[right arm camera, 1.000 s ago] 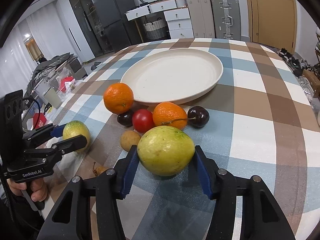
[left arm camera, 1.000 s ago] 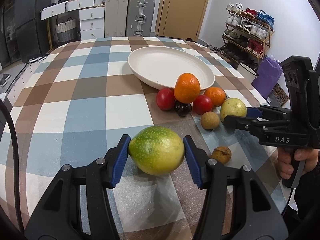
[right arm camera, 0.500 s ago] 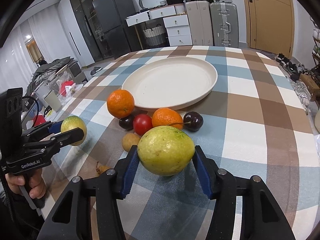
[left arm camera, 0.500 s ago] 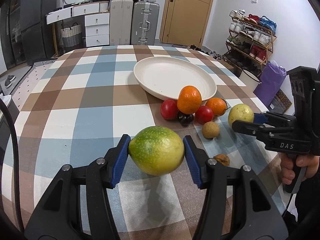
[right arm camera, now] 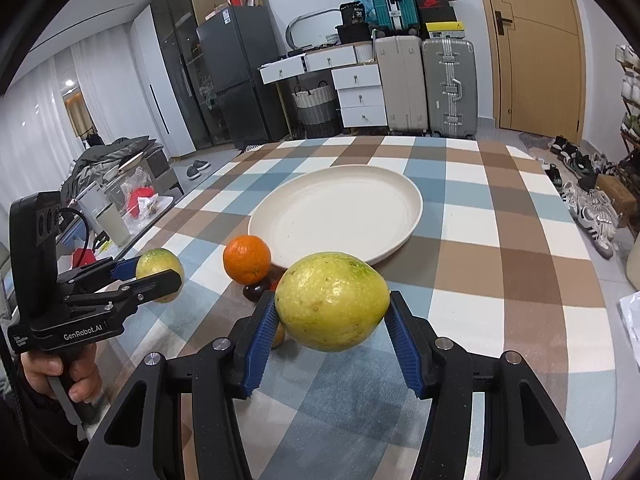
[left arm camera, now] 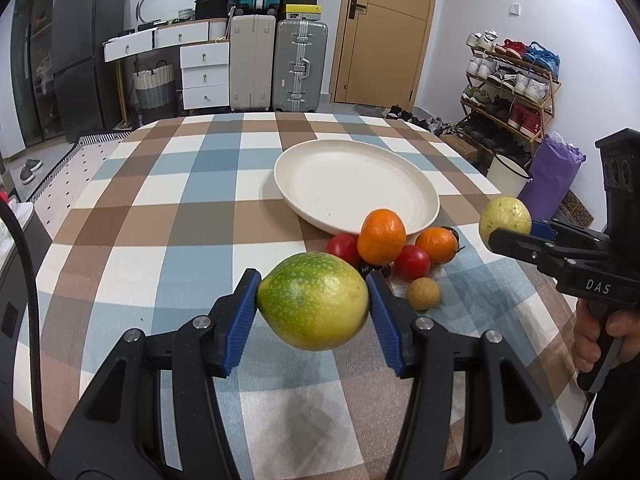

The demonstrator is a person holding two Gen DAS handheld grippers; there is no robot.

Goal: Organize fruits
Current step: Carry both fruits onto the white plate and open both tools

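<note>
Gripping a green fruit (left arm camera: pixel 312 301), the left gripper (left arm camera: pixel 312 308) hangs above the checked table (left arm camera: pixel 160 216), short of the white plate (left arm camera: pixel 356 184). The right gripper (right arm camera: pixel 332 320) clamps a yellow fruit (right arm camera: pixel 332 301) nearer the plate. Oranges (left arm camera: pixel 381 237) and tomatoes (left arm camera: pixel 413 263) lie against the plate's near rim.

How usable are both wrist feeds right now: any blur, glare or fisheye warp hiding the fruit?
Left wrist view: sharp, no motion blur; the green-yellow fruit in the left gripper is evenly lit, with a soft shadow on the checked tablecloth; dark fisheye corners, bowed edges. Right wrist view: also crisp; the yellow fruit in the right gripper hides part of the cluster; mild sheen on the white plate.
</note>
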